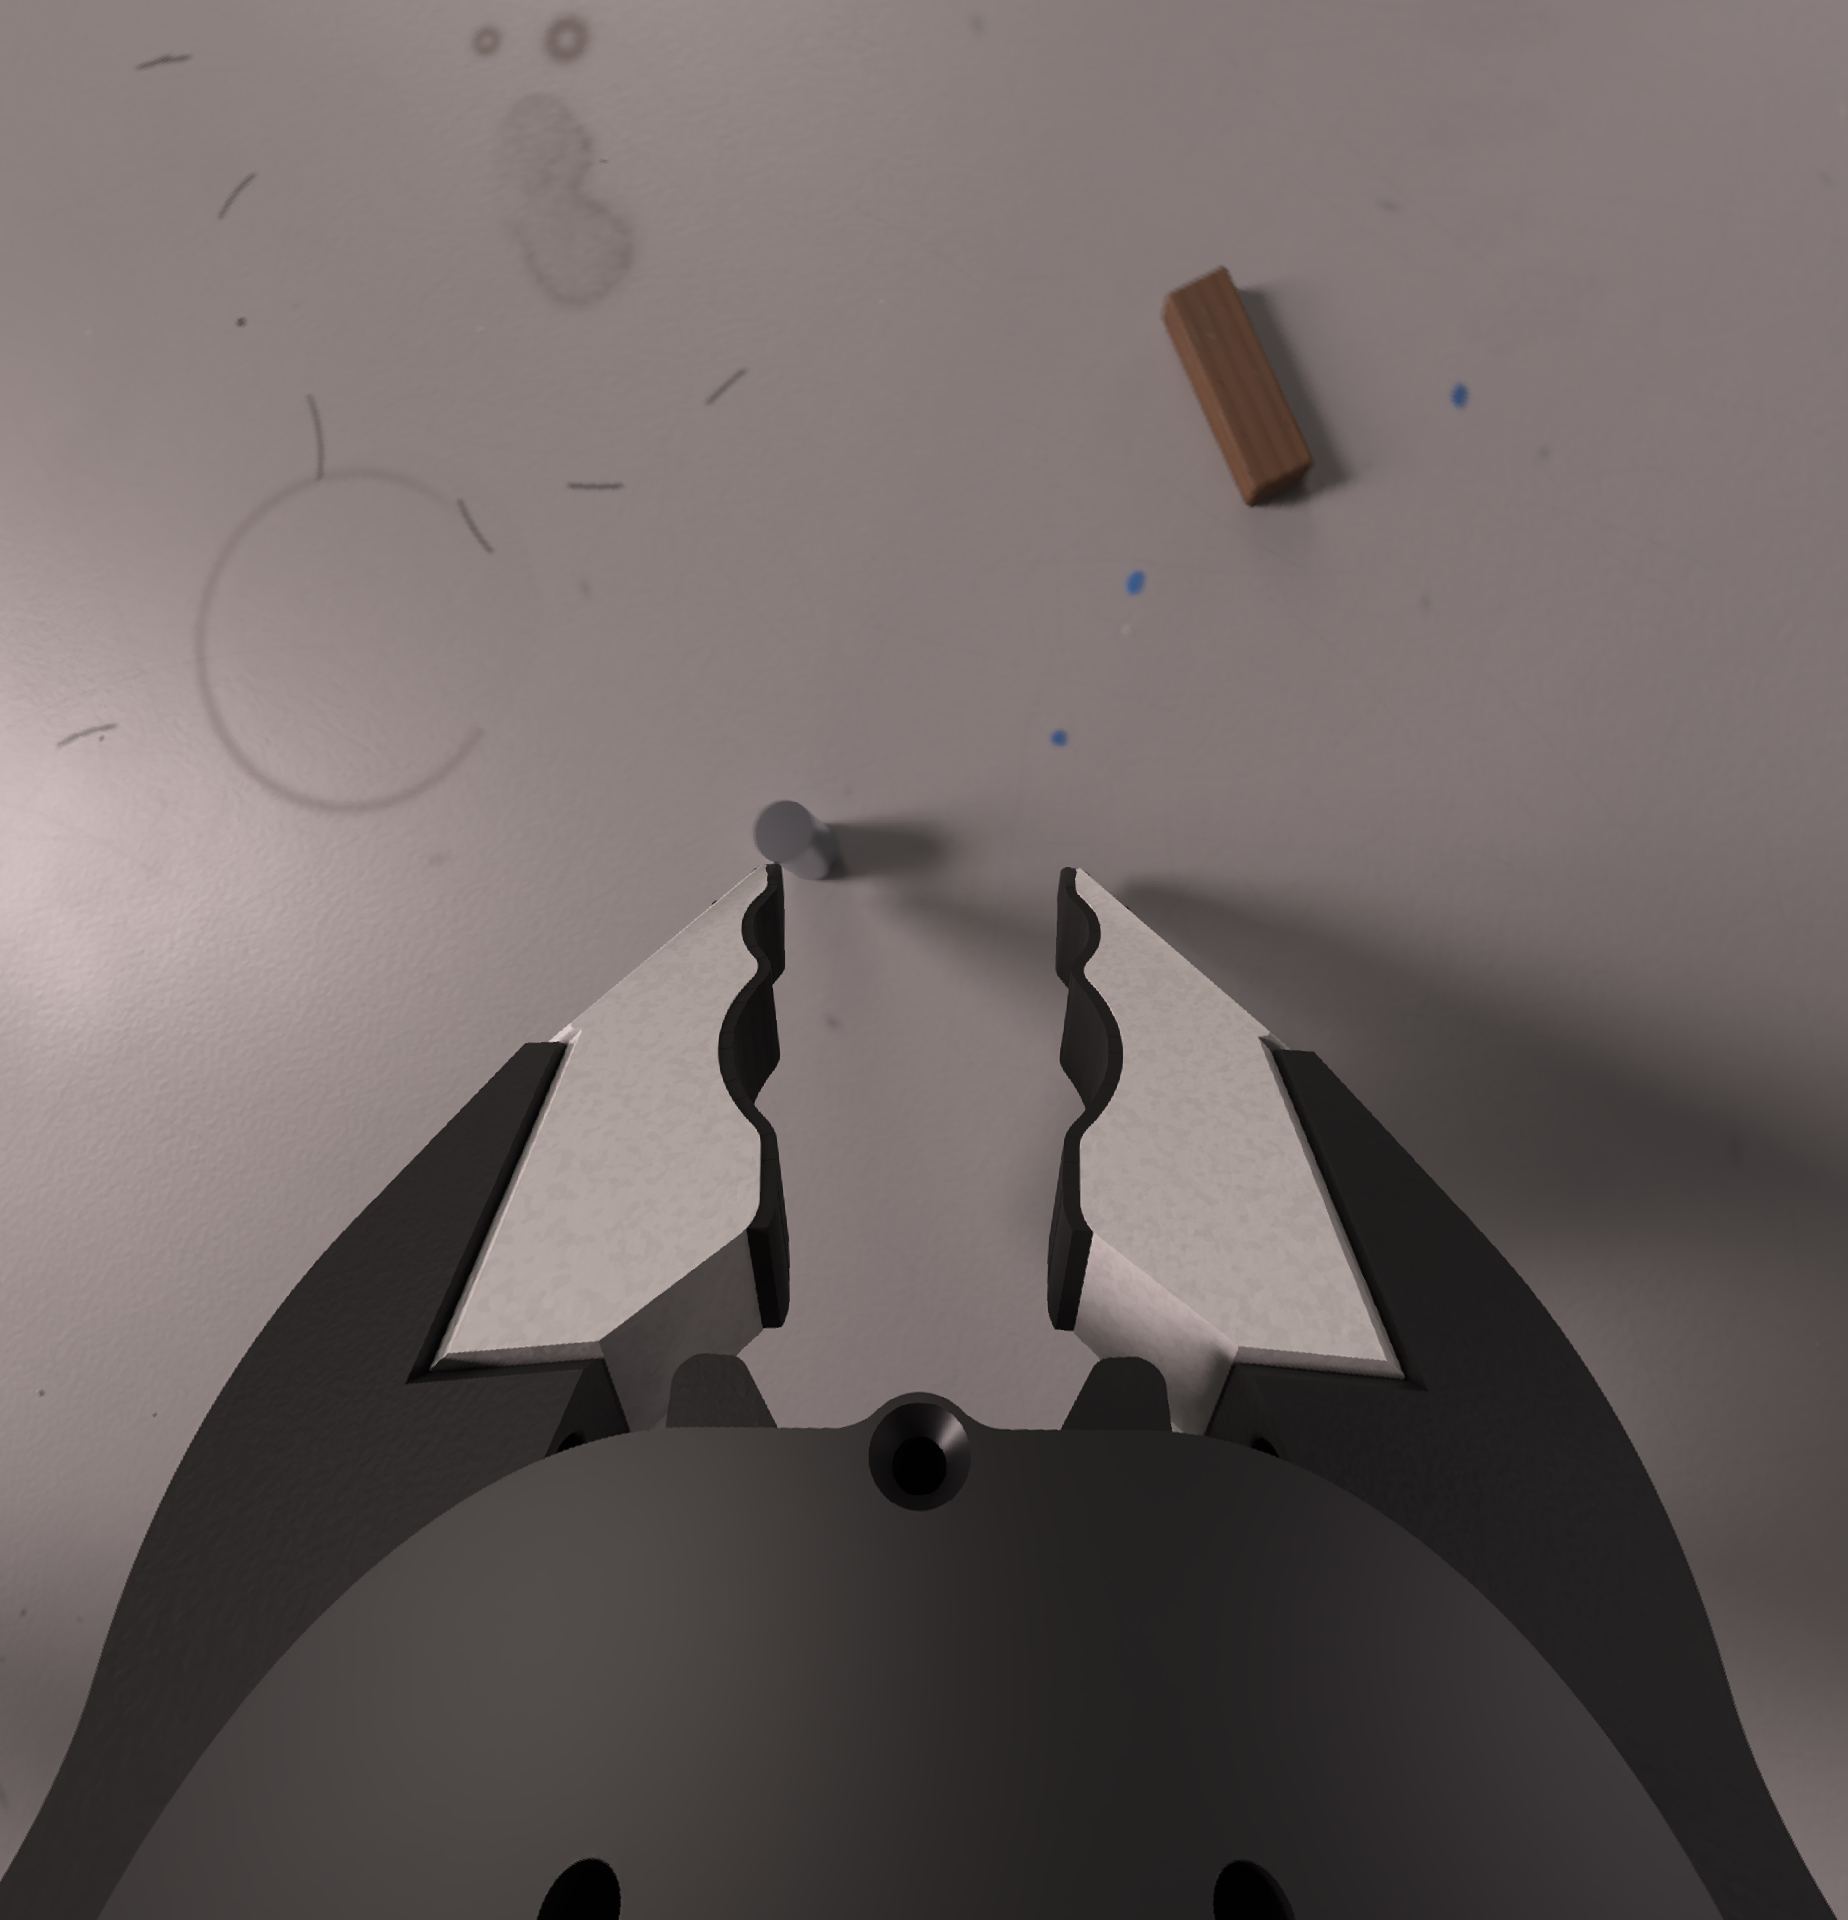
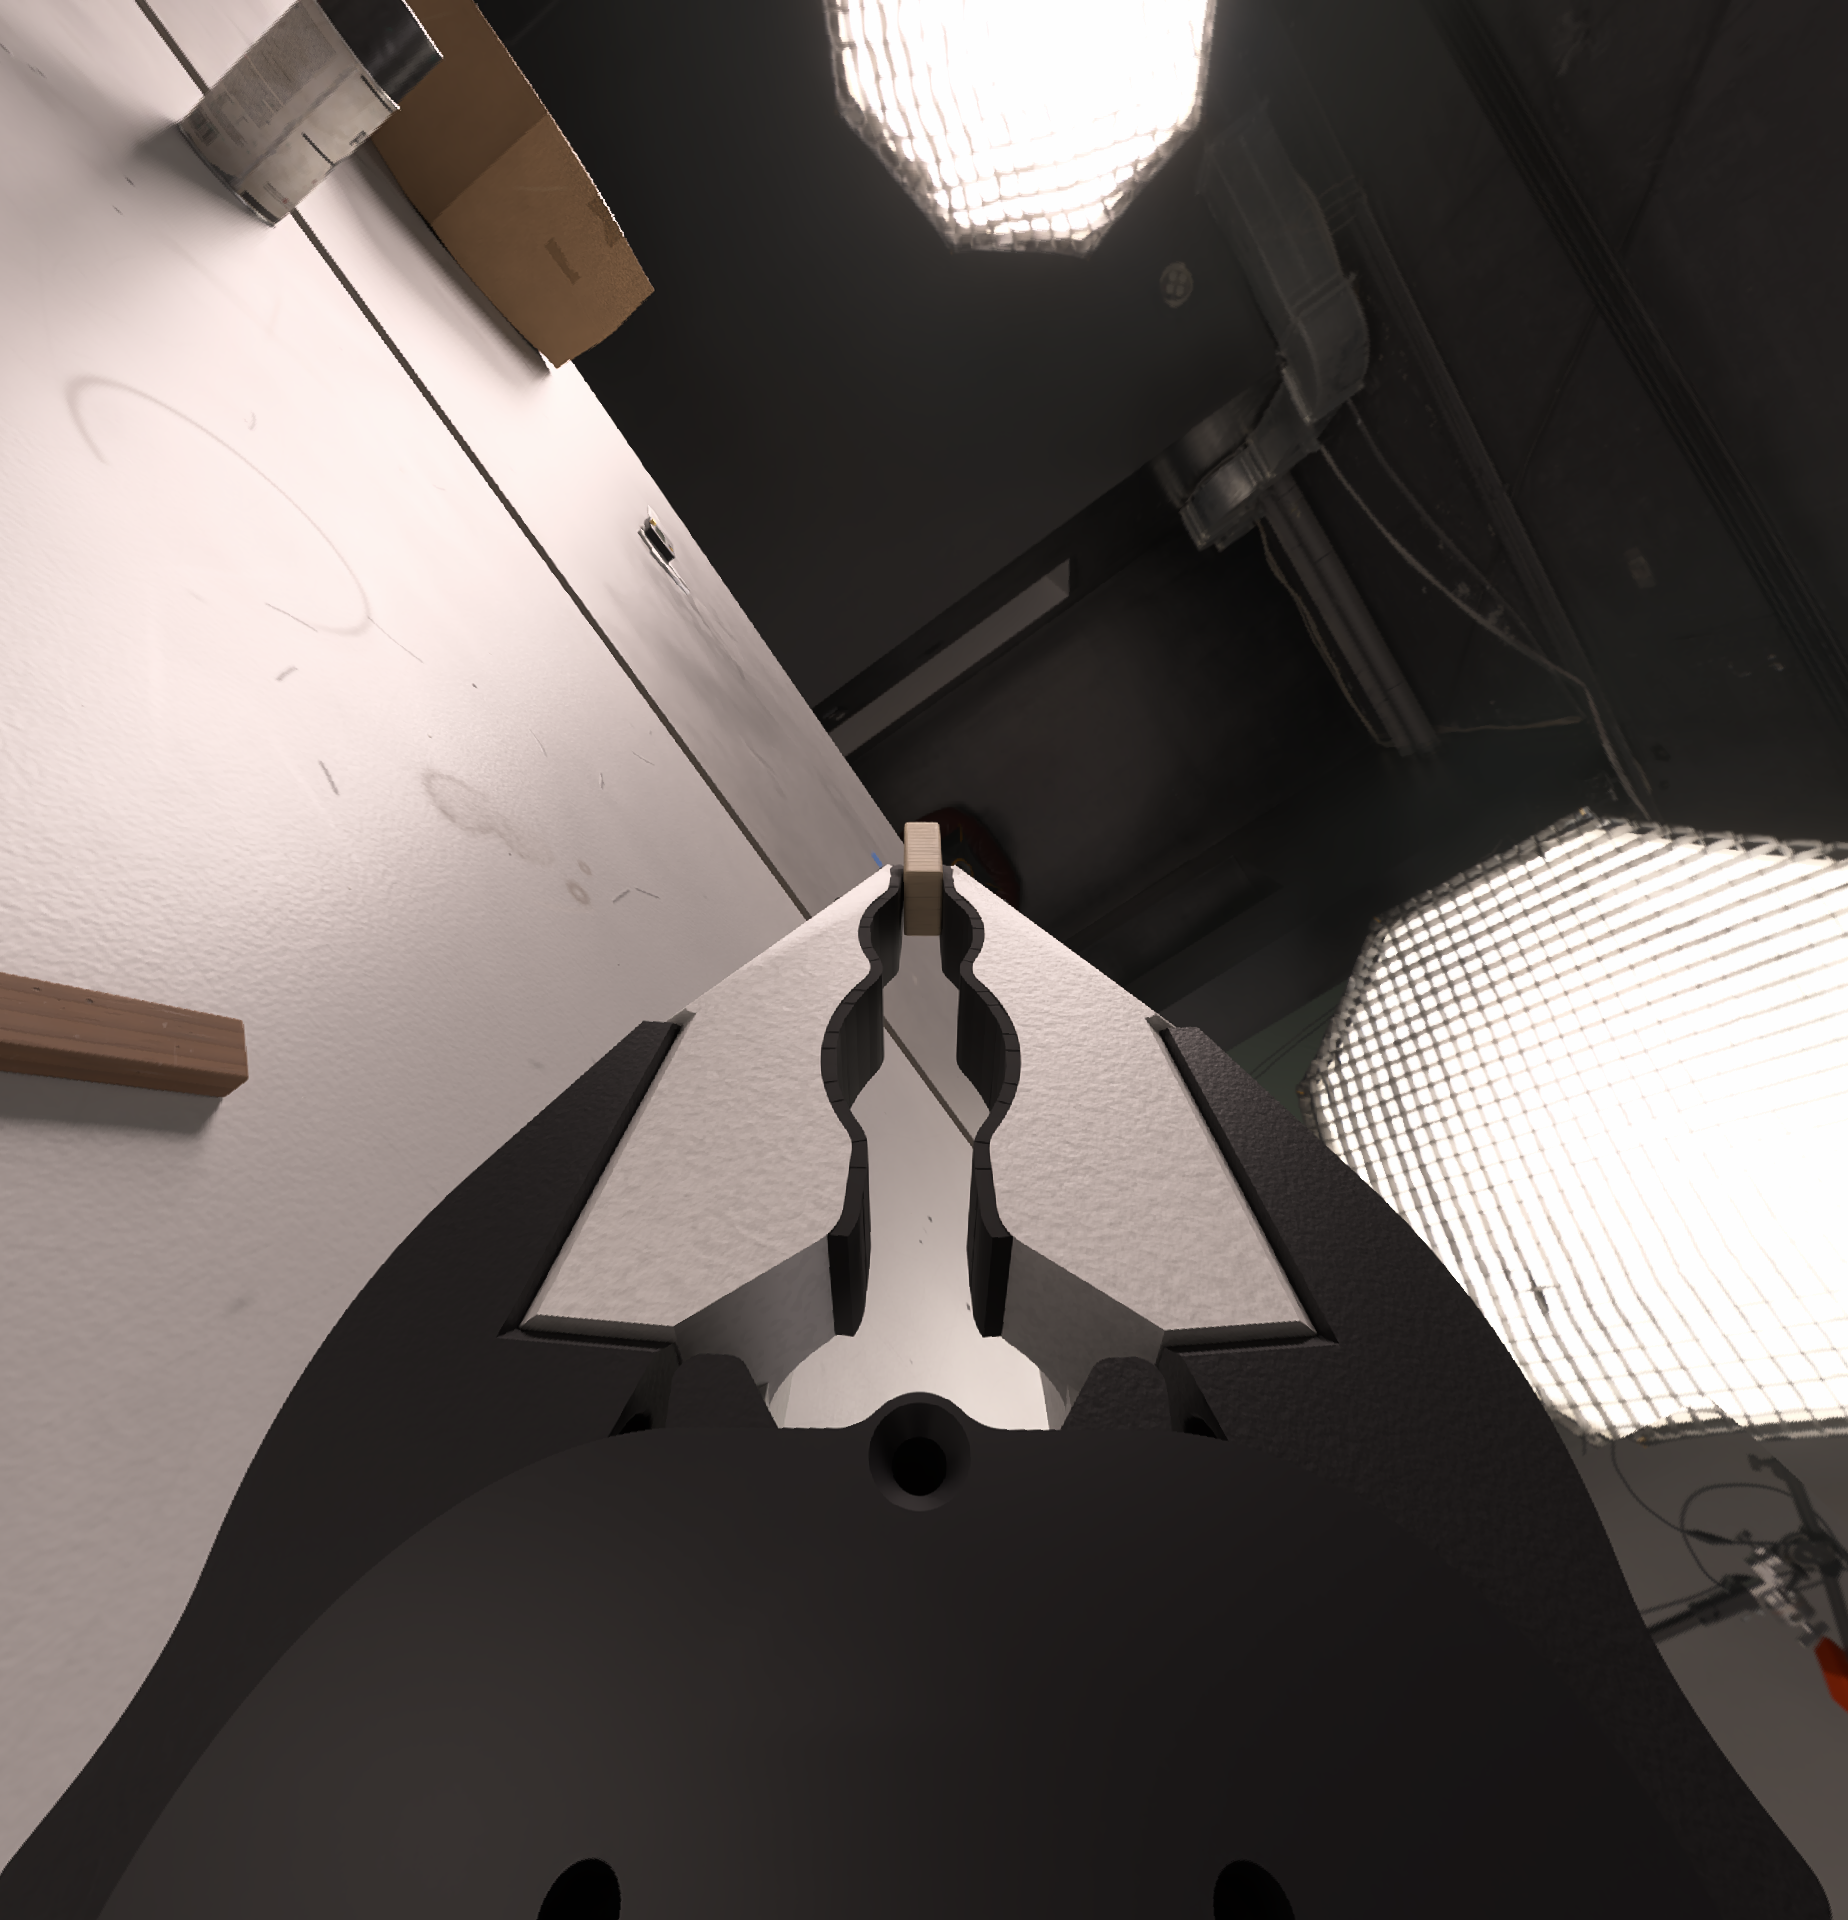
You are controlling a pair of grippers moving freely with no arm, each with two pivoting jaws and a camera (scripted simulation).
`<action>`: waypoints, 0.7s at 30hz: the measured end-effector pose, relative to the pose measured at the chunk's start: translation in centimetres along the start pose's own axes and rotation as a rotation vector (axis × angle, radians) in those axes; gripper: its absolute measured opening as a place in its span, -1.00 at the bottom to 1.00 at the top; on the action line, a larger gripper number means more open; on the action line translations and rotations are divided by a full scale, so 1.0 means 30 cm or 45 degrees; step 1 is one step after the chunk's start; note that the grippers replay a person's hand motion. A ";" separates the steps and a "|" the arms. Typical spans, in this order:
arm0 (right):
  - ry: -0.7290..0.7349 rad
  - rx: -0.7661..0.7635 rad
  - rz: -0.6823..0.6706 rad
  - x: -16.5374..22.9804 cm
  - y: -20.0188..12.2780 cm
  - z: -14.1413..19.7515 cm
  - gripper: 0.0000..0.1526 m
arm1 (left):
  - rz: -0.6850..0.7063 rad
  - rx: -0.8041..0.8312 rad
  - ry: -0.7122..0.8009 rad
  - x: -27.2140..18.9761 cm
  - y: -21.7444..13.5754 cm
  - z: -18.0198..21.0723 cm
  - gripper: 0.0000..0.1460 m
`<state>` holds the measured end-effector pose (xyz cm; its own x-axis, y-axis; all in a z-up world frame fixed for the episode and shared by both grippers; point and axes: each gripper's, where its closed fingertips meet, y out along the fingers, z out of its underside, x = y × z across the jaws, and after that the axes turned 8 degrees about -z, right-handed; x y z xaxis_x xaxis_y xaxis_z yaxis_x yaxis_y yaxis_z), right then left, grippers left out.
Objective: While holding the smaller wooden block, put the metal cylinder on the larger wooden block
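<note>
The left gripper (image 1: 920, 883) hangs with its jaws spread and nothing between the 2 fingers. The metal cylinder (image 1: 792, 840) stands upright just past the left fingertip, off the gap's centre line. Bare table (image 1: 380, 1039) lies open on all sides of it. The larger wooden block (image 1: 1237, 387) lies well apart to the far right, with clear surface between. In the right wrist view, a cardboard box (image 2: 525, 197) and a metal canister (image 2: 296, 104) sit far off at the table edge.
</note>
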<state>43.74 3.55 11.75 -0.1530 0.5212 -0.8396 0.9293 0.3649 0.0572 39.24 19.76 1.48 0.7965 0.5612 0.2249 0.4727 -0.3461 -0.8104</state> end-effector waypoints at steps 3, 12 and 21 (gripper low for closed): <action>0.004 0.001 -0.001 0.000 0.001 0.001 -0.93 | 0.027 0.016 -0.095 0.025 0.009 -0.010 -0.31; 0.006 -0.001 -0.002 0.000 0.001 0.001 -0.93 | 0.051 0.096 -0.202 0.035 0.045 -0.003 -0.84; -0.075 -0.018 0.006 0.007 -0.003 -0.022 -0.93 | 0.024 -0.156 -0.369 -0.063 -0.022 -0.120 -0.84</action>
<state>43.40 4.12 11.93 -0.1279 0.4770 -0.8695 0.9250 0.3736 0.0689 38.78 16.22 3.53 0.6734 0.7386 0.0323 0.5148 -0.4370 -0.7376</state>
